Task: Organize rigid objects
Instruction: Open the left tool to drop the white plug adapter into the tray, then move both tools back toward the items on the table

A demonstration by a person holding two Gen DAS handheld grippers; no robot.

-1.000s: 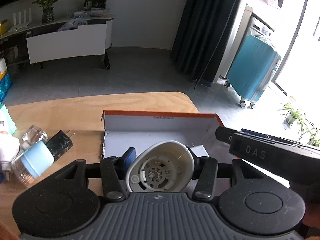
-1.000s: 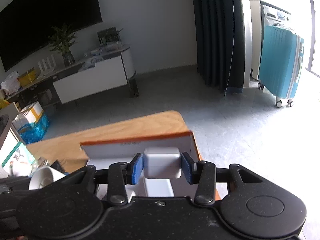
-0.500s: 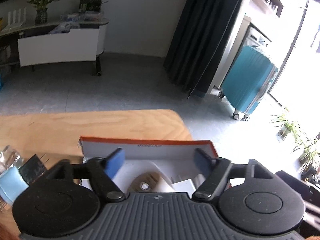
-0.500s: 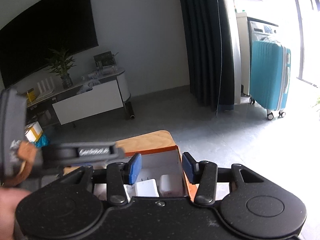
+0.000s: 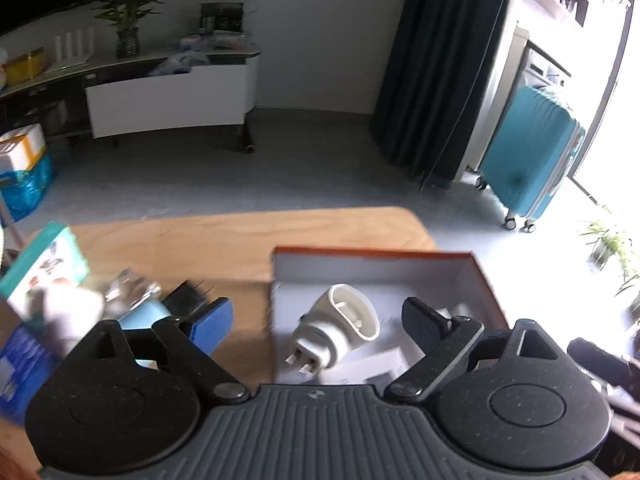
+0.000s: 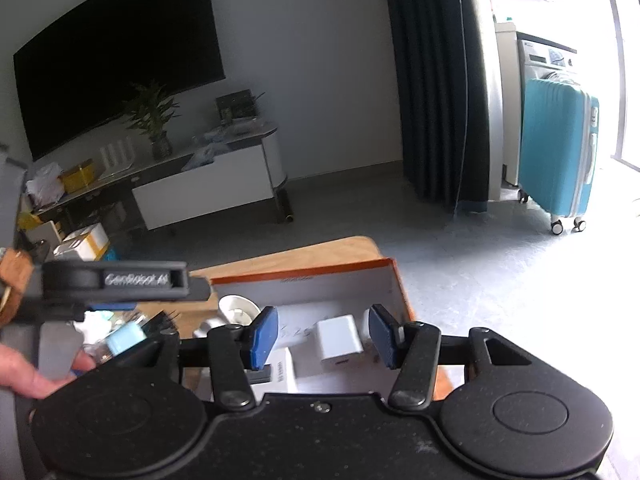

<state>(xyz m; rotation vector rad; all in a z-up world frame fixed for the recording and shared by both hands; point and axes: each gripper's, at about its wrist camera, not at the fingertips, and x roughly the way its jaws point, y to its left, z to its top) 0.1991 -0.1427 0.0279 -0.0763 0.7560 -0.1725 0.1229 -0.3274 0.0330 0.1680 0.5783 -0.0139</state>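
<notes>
Left gripper (image 5: 322,322): jaws wide, just been opening, nothing held; white round plastic plug adapter (image 5: 338,330), gripped a second ago, lies released between them inside orange-rimmed white cardboard box (image 5: 376,254). Right gripper (image 6: 322,334): jaws parted, just been opening, empty; white square charger block (image 6: 339,338) at 12 o'clock, dropped in box. Left tool's side lettering blurred, unreadable
</notes>
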